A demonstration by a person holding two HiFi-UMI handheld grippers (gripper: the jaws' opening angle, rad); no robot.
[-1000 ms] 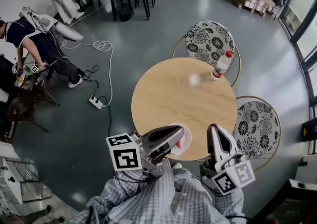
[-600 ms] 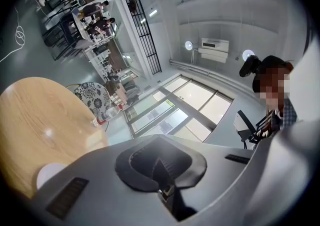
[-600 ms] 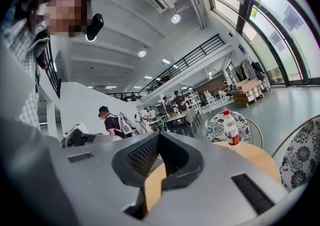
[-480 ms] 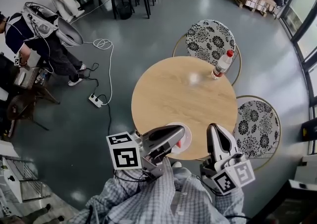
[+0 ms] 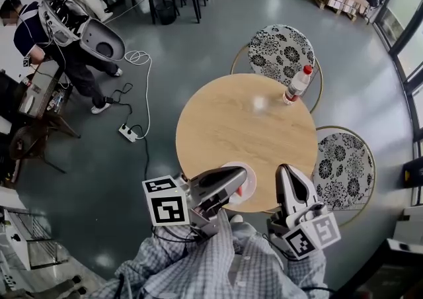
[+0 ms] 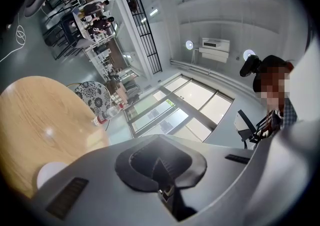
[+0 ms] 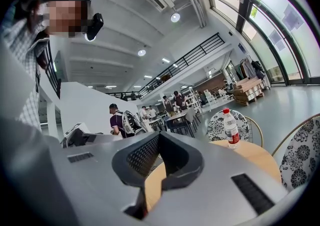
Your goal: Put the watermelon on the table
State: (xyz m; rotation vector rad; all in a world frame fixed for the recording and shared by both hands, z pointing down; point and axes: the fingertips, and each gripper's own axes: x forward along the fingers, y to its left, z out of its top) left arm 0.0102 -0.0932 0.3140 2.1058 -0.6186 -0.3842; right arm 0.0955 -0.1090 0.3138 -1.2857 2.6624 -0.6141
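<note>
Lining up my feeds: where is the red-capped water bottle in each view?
Head view: the water bottle stands at the far right edge of the round table, in front of the floral chair.
Left gripper view: small and tilted, left of centre, at the table's edge below that chair.
Right gripper view: upright, right of centre.
Shared landmark: the floral chair directly behind the bottle.

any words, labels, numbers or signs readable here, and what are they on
No text can be read in any view.
water bottle: red label, print too small to read.
marker cubes: black and white square patterns only, no letters or numbers.
</note>
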